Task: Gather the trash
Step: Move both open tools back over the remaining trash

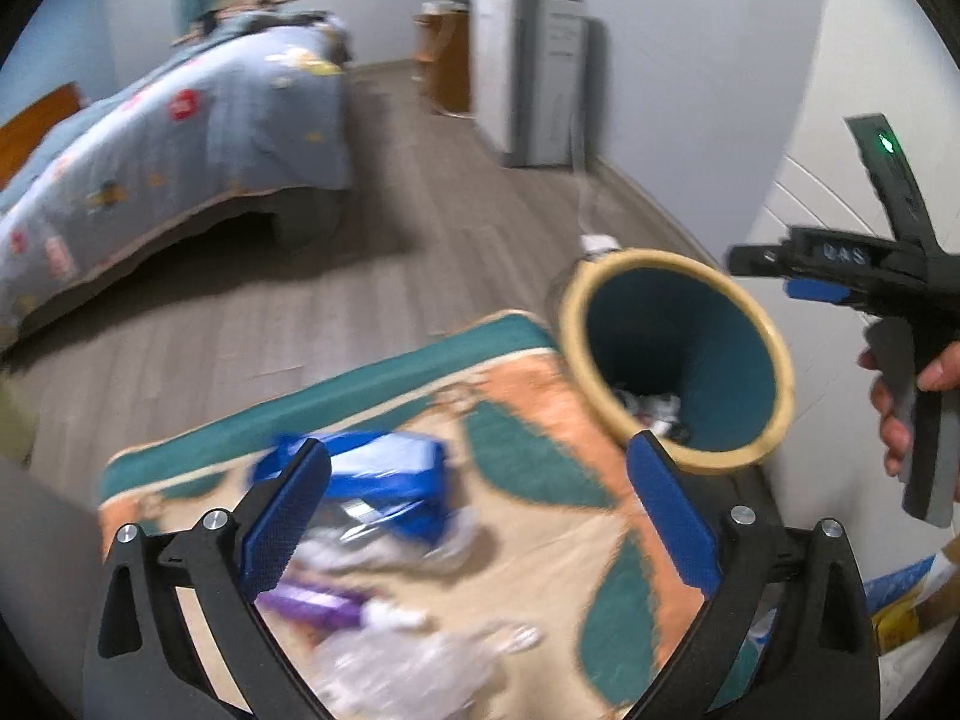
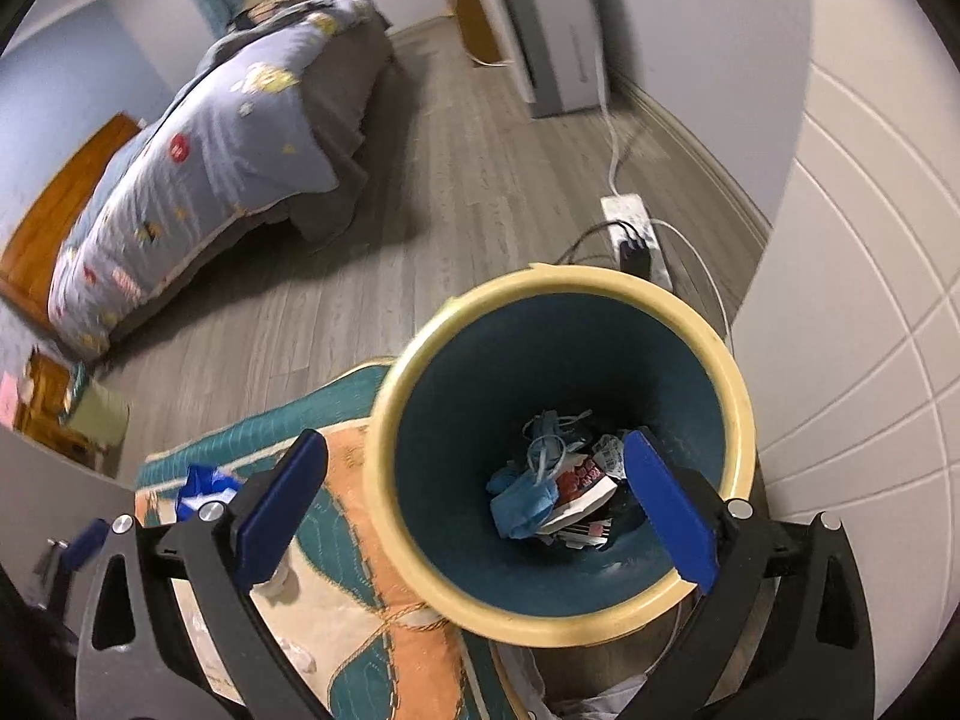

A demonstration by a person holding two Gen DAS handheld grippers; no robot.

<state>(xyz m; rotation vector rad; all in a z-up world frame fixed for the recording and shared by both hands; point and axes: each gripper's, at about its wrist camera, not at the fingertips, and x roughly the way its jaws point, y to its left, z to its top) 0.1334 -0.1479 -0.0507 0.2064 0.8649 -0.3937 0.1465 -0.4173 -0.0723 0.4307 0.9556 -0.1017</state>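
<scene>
A teal trash bin with a cream rim (image 2: pixel 624 279) (image 1: pixel 774 360) stands at the corner of a patterned rug (image 1: pixel 540 396) (image 2: pixel 360 630). Inside it lie a blue face mask (image 2: pixel 522 507) and printed wrappers (image 2: pixel 585 480). My right gripper (image 2: pixel 474 501) hangs open over the bin's mouth with nothing between its fingers; it also shows in the left wrist view (image 1: pixel 816 291), held by a hand. My left gripper (image 1: pixel 480 516) is open and empty above the rug, over a blue-and-clear plastic package (image 1: pixel 390 474), a purple wrapper (image 1: pixel 312 603) and crumpled clear plastic (image 1: pixel 396 660).
A bed with a blue patterned quilt (image 1: pixel 156 144) (image 2: pixel 210 162) fills the left. A grey cabinet (image 1: pixel 528 72) stands by the far wall. A white power strip with cables (image 2: pixel 630 228) lies on the wood floor behind the bin. A white panelled wall (image 2: pixel 870 300) is on the right.
</scene>
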